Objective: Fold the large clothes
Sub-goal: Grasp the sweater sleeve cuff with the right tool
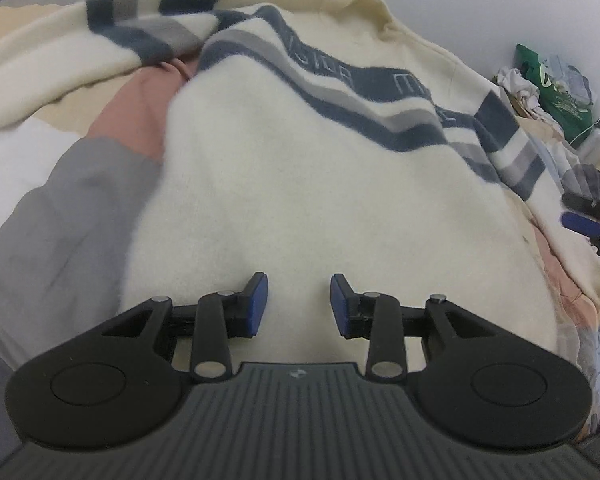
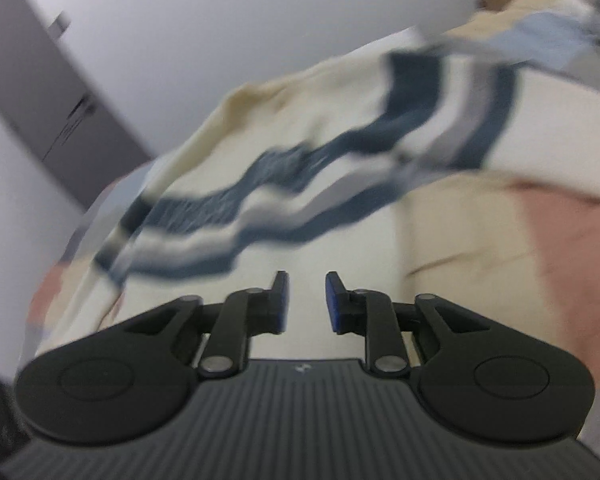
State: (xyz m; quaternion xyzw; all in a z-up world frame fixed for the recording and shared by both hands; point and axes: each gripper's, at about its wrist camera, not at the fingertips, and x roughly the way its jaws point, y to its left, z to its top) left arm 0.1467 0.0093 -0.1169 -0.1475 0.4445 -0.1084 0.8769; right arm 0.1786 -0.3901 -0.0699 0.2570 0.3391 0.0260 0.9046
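A large cream fleece sweater (image 1: 284, 184) with navy, grey and white chest stripes lies spread on a patchwork bedspread (image 1: 76, 208). My left gripper (image 1: 299, 304) is open and empty, hovering just above the sweater's lower body. My right gripper (image 2: 307, 303) is open and empty over the sweater's cream body (image 2: 320, 248), near the striped band (image 2: 260, 196); that view is motion-blurred. The right gripper also shows at the right edge of the left wrist view (image 1: 592, 220).
The bedspread has grey, pink, white and beige patches. A clutter pile with a green bag (image 1: 552, 92) sits at the far right by the wall. A grey cabinet door (image 2: 40, 92) stands by the white wall.
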